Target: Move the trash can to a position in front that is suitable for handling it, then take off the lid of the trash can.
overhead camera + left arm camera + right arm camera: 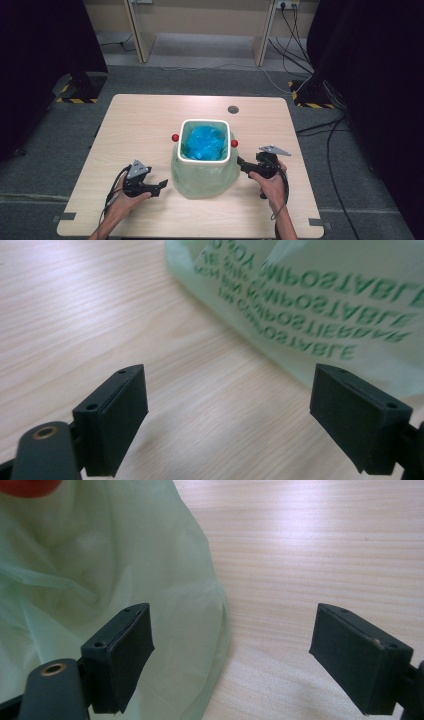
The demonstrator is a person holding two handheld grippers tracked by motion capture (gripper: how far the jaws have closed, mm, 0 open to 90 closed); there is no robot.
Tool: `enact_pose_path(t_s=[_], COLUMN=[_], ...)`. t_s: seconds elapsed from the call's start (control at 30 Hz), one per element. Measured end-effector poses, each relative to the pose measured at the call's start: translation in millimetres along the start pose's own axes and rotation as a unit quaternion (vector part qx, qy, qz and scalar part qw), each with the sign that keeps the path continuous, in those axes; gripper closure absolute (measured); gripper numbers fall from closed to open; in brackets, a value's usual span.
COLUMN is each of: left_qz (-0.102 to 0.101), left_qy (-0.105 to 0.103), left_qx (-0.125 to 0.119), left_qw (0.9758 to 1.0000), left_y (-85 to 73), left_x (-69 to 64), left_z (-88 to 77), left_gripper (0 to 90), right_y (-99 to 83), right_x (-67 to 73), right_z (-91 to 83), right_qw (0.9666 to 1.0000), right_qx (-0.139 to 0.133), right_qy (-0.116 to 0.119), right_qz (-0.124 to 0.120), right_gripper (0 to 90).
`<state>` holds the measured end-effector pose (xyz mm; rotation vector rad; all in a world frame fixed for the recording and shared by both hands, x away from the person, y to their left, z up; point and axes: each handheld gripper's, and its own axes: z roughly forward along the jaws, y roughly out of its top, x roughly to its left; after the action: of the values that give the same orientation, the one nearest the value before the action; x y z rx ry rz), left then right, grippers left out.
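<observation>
Green compostable bag [205, 177] drapes the white bin [205, 159] at table [140, 125] centre; left gripper [161, 186] and right gripper [240, 162] flank it, jaws wide open, poised to pinch the film.

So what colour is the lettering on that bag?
Dark green on the pale green bag, clearest in the left gripper view.

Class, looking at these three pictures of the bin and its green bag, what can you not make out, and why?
- Bin sides: high view, covered by green bag.
- What the blue material inside is: high view, too small.
- Bag's full lettering: left gripper view, blurred and cut off by the edge.
</observation>
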<state>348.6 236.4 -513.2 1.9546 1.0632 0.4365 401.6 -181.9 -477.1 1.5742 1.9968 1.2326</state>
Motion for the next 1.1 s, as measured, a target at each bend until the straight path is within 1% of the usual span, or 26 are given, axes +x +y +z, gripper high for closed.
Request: enact_pose_path(t_s=[0.03, 0.07, 0.1, 0.13, 0.2, 0.23, 0.4, 0.43, 0.53, 0.6, 0.63, 0.7, 0.8, 0.87, 0.97, 1.1], left_qz=[0.002, 0.004, 0.0, 0.0, -0.007, -0.009, -0.007, -0.004, 0.0, 0.003, 0.007, 0.019, 0.025, 0.033, 0.033, 0.033], left_qy=[0.006, 0.007, 0.003, 0.003, 0.003, 0.003, 0.004, 0.006, 0.008, 0.007, 0.006, 0.008, 0.01, 0.011, 0.011, 0.011], left_qx=[0.005, 0.009, 0.011, 0.011, 0.011, 0.012, 0.015, 0.017, 0.022, 0.036, 0.044, 0.049, 0.051, 0.053, 0.053, 0.054], left_qw=[1.0, 0.9999, 0.9999, 0.9999, 0.9999, 0.9999, 0.9999, 0.9998, 0.9997, 0.9993, 0.999, 0.9986, 0.9983, 0.998, 0.998, 0.9979], left_y=[-1.6, -3.1, -4.9, -4.9, -5.4, -5.6, -6.8, -7.6, -8.7, -10.2, -10.4, -10.3, -10.4, -10.3, -10.3, -10.0], left_x=[1.0, 1.9, 2.7, 2.7, 3.8, 4.4, 4.7, 4.8, 4.9, 3.6, 2.4, 0.2, -0.7, -0.8, -1.0, -0.9], left_z=[0.3, 0.2, 0.0, 0.0, -0.1, 0.0, 0.1, -0.7, -0.4, 0.8, 1.5, 2.0, 2.2, 2.7, 2.9, 3.4], left_gripper=[14.9, 14.9, 14.9, 14.9, 14.9, 14.9, 14.9, 14.9, 14.9, 14.9, 14.9, 14.7, 14.7, 14.5, 13.9, 13.5], right_y=[0.0, 0.6, 2.6, 3.7, 4.7, 5.4, 4.8, 4.9, 5.7, 6.7, 7.1, 9.2, 11.3, 14.3, 19.4, 29.7], right_x=[0.0, 0.1, -0.6, -1.2, -2.0, -3.9, -8.7, -10.4, -10.7, -10.7, -10.7, -10.2, -10.0, -10.3, -9.5, -6.0], right_z=[0.0, -0.4, -1.1, -1.8, -2.5, -3.5, -4.7, -5.8, -7.4, -9.4, -10.4, -14.4, -17.6, -20.3, -24.0, -31.4], right_qw=[1.0, 1.0, 1.0, 1.0, 1.0, 1.0, 0.9999, 0.9999, 0.9998, 0.9998, 0.9998, 0.9997, 0.9997, 0.9996, 0.9994, 0.999], right_qx=[0.0, -0.001, -0.003, -0.005, -0.006, -0.007, -0.004, -0.005, -0.007, -0.009, -0.01, -0.014, -0.017, -0.022, -0.029, -0.043], right_qy=[0.0, 0.0, -0.001, -0.002, -0.002, -0.003, -0.009, -0.008, -0.01, -0.012, -0.012, -0.014, -0.014, -0.014, -0.014, -0.007], right_qz=[0.0, 0.0, -0.002, -0.002, 0.0, 0.005, 0.007, 0.012, 0.016, 0.014, 0.011, 0.011, 0.013, 0.011, 0.013, 0.012], right_gripper=[17.3, 17.2, 17.3, 17.2, 17.2, 17.3, 17.3, 17.3, 17.3, 17.4, 17.4, 17.4, 17.4, 17.6, 17.8, 18.8])
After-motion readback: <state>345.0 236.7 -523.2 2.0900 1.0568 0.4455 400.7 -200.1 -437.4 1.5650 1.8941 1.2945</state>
